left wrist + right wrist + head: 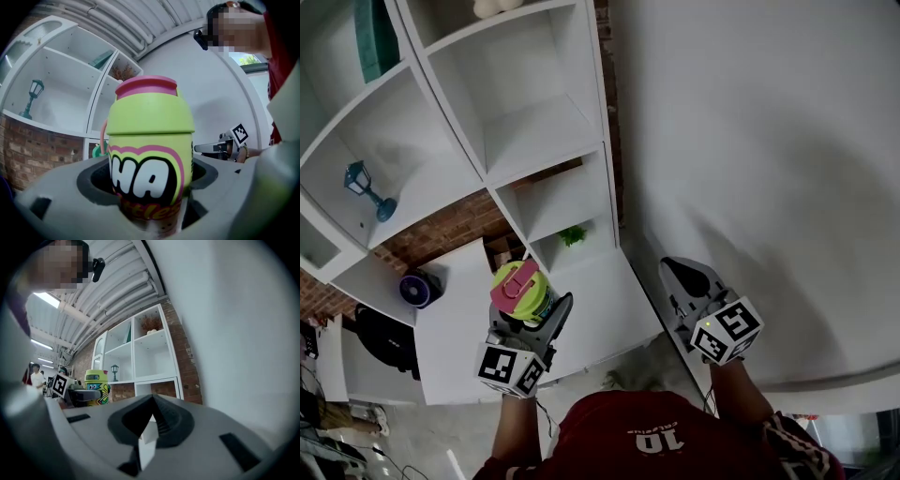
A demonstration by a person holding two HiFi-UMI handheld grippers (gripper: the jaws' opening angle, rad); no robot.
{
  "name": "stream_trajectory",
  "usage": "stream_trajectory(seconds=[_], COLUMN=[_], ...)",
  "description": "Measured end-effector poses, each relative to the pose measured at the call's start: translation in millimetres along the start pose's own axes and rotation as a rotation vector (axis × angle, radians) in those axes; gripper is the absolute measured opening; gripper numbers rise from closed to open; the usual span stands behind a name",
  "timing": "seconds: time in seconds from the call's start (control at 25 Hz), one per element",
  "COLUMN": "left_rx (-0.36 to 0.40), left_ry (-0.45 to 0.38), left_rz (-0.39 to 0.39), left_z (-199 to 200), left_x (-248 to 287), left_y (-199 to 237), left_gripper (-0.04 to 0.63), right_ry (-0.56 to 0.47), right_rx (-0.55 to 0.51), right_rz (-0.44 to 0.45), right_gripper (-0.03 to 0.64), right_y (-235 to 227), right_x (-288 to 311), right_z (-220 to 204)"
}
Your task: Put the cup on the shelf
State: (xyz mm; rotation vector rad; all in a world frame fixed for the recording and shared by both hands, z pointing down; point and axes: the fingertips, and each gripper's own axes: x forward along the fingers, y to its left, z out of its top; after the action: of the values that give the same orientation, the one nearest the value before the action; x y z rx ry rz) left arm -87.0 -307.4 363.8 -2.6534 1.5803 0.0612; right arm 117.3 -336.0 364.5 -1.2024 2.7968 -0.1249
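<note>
1. The cup is lime green with a pink lid and a bold cartoon print. It is upright and held in the air in front of the shelf, not standing in any compartment.
2. The left gripper is clamped on the cup's lower body, one grey jaw on each side. Its marker cube sits at the back, nearest the person.
3. The right gripper is well apart from the cup, on the right, in front of a plain white wall. Its jaws are pressed together with nothing between them.
4. The shelf is a white unit of open cubbies set against a brick wall. From the head view, the cup lies over a low white ledge at the foot of the unit.
5. One cubby on the left holds a small blue lantern. A small green plant stands in a lower cubby just beyond the cup.
6. A round purple object sits lower left, beside the ledge.
7. The person's red shirt fills the bottom edge.
</note>
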Motion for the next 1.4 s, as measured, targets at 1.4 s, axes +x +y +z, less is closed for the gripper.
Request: stream_trajectory(seconds=[1.4], left_rx=[-0.043], left_ry=[0.032], left_rz=[-0.064], left_z=[-82], left_x=[151], left_y=[122], left_gripper=[0.414], right_ry=[0.057], right_rx=[-0.036], right_rz=[0.055], right_gripper=[0.005], right_y=[14], right_x=[130], right_z=[-32])
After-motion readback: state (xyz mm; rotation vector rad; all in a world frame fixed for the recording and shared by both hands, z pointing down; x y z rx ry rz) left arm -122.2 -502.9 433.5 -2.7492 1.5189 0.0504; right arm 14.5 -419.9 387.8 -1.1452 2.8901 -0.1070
